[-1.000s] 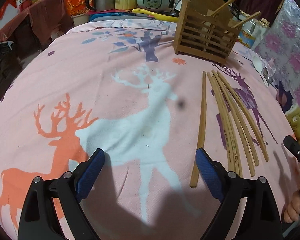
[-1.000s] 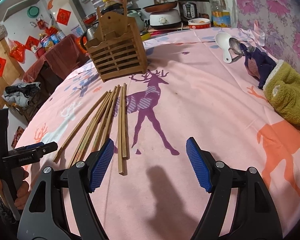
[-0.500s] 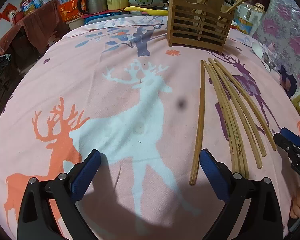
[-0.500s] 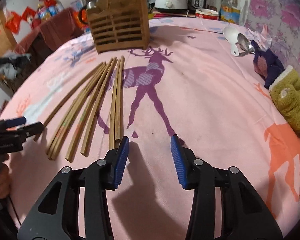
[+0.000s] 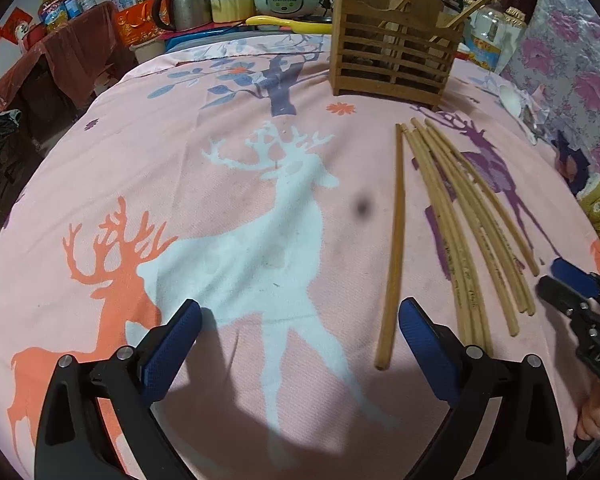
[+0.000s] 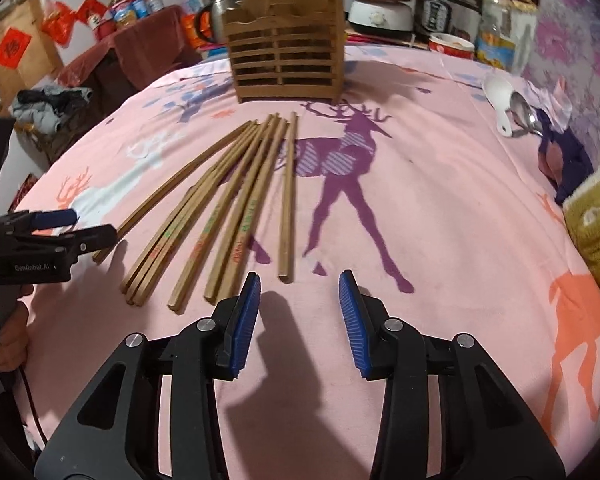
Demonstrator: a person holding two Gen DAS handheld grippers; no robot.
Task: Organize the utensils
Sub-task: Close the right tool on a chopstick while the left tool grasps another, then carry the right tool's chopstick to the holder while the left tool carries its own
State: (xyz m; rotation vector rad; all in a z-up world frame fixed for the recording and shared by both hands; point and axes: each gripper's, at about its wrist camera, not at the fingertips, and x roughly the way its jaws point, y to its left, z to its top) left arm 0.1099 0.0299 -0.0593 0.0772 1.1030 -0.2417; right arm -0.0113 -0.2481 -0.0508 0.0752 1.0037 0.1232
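Wooden chopsticks (image 6: 236,200) fanned mid-counter, short of slatted wooden holder (image 6: 286,56) at far edge. Your right tongs (image 6: 299,312) half-open, empty, facing rightmost stick's end; straddle it squarely. Left tongs (image 5: 300,344) wide, empty.

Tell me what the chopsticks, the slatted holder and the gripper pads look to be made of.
Chopsticks: probably bamboo or wood, matte tan, with printed markings.
Slatted holder: unpainted brown wood, thin slats, likely bamboo.
Right gripper pads: blue, ribbed, likely rubber on black plastic fingers.
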